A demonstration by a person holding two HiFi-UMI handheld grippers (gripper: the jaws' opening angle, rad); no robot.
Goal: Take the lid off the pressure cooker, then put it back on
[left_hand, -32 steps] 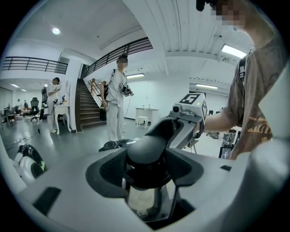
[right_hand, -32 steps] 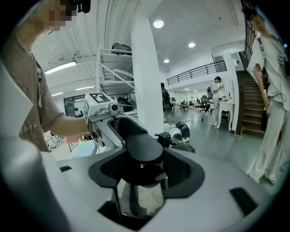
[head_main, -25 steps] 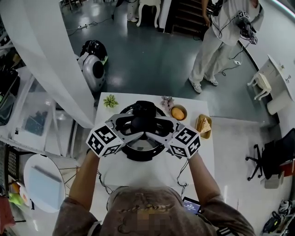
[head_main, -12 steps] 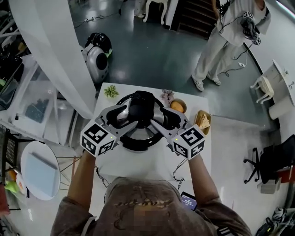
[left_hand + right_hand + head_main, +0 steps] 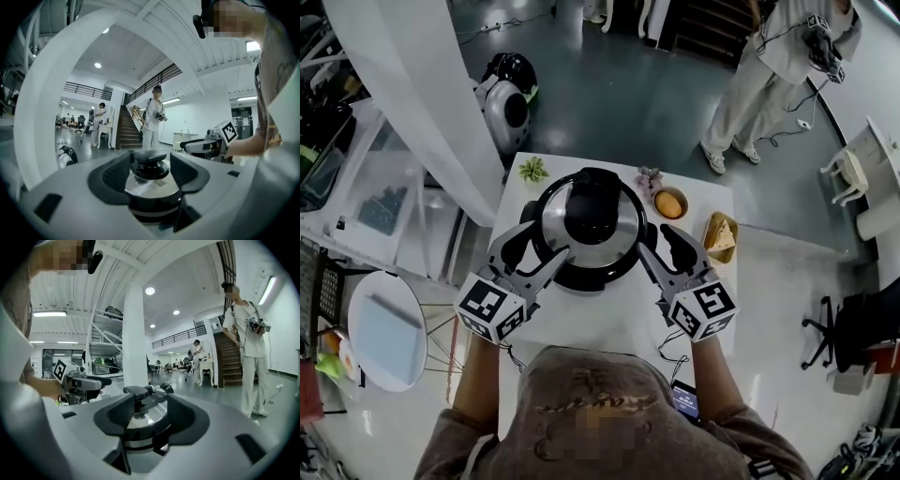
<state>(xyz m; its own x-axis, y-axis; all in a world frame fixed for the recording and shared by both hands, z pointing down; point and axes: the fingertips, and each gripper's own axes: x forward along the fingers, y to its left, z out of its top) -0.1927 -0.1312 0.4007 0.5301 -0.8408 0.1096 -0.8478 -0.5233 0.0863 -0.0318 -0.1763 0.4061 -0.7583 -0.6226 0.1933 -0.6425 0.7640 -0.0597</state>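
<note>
Cooker: 1 black-bodied pressure cooker [image 5: 581, 278] stands in the middle of the white rectangular table [image 5: 609, 323], where a hand can come at it from either flank
Lid: 1 domed stainless-steel lid [image 5: 619, 230] with a black bar handle [image 5: 593, 208] sits level and centred on the cooker; whether it is twisted fully locked is too small to tell from above
Left gripper: the left gripper [image 5: 534, 255] is at the cooker's near-left side, close by with its pads off the pot; the jaws are spread wide with nothing pinched, and its own view looks through the gap at the handle
Right gripper: the right gripper [image 5: 664, 253] mirrors it at the near-right side, also clear of the pot; its jaws have just been narrowing, yet they stand apart with only air between the pads and the lid lying beyond them
Why so held: 2 grippers aimed inward at 1 handle suit a 2-sided hold, which I judge a wide, heavy lid needs to stay level
Side items: 4 small things line the table's far edge, out of the lid's way: 1 green leafy plant [image 5: 532, 170], 1 greyish-pink ornament [image 5: 649, 176], 1 bowl [image 5: 670, 202] holding something orange, 1 wooden tray [image 5: 722, 236] with a pale wedge of food
People: 1 person in light clothes [image 5: 769, 66] stands on the grey floor beyond the table, well apart from the work
Stage: lid on, both grippers off it
</note>
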